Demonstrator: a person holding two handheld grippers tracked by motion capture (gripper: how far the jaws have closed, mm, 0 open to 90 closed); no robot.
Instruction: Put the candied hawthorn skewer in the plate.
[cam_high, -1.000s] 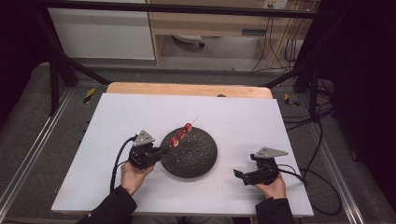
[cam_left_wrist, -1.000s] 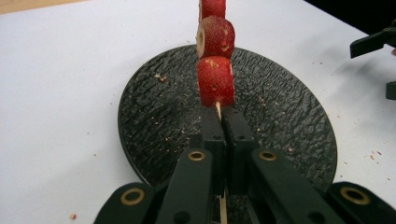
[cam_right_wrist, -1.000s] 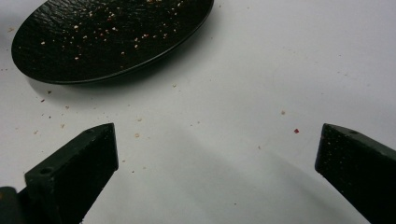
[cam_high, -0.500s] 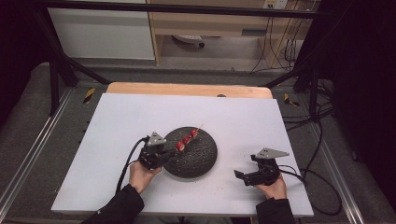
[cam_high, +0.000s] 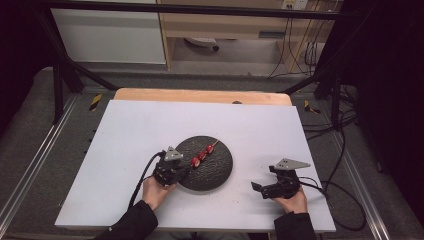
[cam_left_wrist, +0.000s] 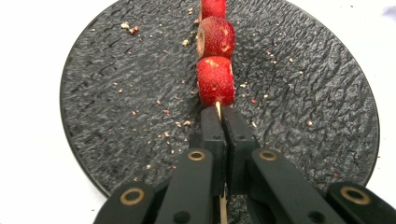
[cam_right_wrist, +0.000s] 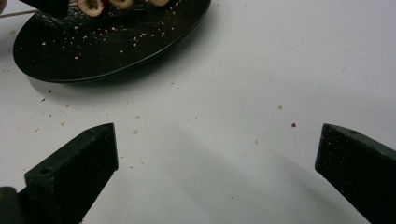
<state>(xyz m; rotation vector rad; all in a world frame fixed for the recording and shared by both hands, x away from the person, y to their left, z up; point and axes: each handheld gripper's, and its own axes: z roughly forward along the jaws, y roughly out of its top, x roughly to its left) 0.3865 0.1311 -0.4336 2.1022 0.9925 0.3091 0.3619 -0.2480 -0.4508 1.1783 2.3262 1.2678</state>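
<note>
Skewer (cam_left_wrist: 217, 110) of red fruit has slid with the left gripper (cam_high: 172, 170) toward the table's near edge — jaws clamped on its stick, fruit now over the dark plate (cam_high: 220, 172), likely being laid down. Right gripper (cam_high: 275, 187) waits near the near right corner, jaws wide apart — nothing obstructs

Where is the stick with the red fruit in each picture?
High view: the fruit skewer lies across the black plate, middle of the table.
Left gripper view: top centre, its stick pinched in the left tool.
Right gripper view: top left corner.
Shared landmark: the black plate.
</note>
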